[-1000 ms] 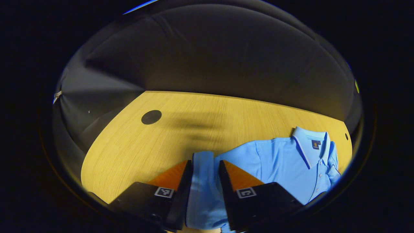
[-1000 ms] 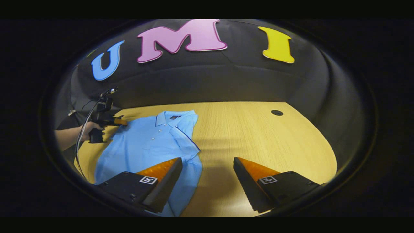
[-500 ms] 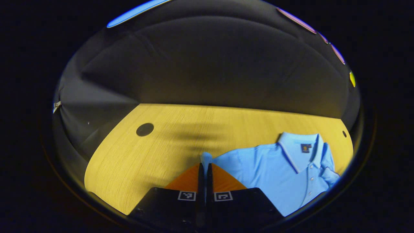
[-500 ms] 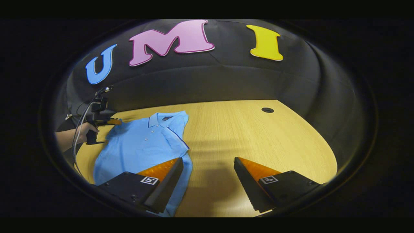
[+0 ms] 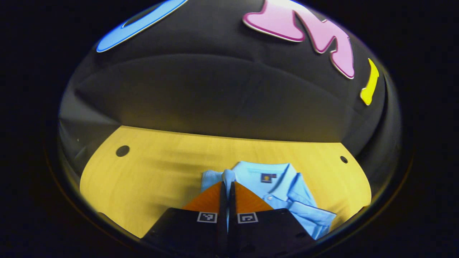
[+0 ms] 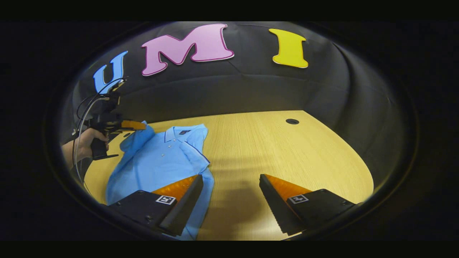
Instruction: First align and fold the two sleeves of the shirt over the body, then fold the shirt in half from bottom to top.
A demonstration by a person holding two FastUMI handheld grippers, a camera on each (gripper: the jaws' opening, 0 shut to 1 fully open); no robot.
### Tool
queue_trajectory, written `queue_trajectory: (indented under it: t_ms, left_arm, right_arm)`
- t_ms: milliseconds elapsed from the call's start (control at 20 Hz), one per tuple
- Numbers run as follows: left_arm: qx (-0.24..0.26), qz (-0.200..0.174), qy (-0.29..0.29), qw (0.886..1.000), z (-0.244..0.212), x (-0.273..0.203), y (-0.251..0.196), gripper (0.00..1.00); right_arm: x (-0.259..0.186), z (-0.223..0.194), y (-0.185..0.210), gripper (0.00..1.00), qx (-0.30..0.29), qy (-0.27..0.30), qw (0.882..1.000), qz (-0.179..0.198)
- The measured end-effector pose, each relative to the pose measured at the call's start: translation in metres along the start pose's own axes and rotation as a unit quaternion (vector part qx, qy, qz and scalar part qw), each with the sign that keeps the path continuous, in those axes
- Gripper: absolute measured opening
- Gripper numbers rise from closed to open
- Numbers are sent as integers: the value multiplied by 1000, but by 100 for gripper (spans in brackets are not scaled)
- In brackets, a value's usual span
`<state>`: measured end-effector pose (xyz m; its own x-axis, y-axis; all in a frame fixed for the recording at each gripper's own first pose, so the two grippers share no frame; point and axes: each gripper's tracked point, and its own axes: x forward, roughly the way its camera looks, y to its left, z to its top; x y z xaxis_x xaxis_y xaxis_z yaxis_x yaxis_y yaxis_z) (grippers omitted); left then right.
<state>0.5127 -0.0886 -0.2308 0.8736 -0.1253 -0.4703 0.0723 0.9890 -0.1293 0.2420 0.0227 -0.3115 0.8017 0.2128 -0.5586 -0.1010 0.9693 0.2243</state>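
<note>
Blue polo shirt lying face up on the wooden table, seen in the right gripper view with its collar toward the booth wall and its hem toward the camera — the long axis thus runs from near edge to far edge of the table. The right-hand sleeve lies folded over the body. The left gripper has its jaws closed on the other sleeve, a strip of cloth pinched between the fingers and lifted clear of the table. The right gripper hovers over the lower edge of the shirt, jaws spread and holding nothing. The knit fabric looks light, soft and limp — it will likely drape and crease from any single hold, so sleeve cuffs and hem corners are judged the best places to grip.
</note>
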Motion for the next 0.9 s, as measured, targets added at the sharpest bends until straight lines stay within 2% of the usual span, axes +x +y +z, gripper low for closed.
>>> queue_trajectory:
  t_ms: [100,300,350,550,650,900]
  left_arm:
    - [3,-12,3,1000,-3,-7,-15,17]
    - [3,-15,-21,1000,0,-60,-11,92]
    - [5,-13,-27,1000,-1,-81,-2,96]
    - [45,3,-44,998,-18,-190,29,97]
    - [49,13,-39,998,-40,-243,43,97]
    - [-44,26,7,999,-130,-336,72,97]
  right_arm:
    - [-14,-5,-1,98,-3,-2,1000,-7]
    - [-48,-3,0,97,2,-6,1000,-15]
    - [-58,-3,1,97,1,-8,1000,-17]
    - [-96,-11,11,98,-4,-10,1000,-22]
    - [-115,-20,20,98,3,-4,1000,-20]
    - [-150,-45,40,98,9,22,1000,-15]
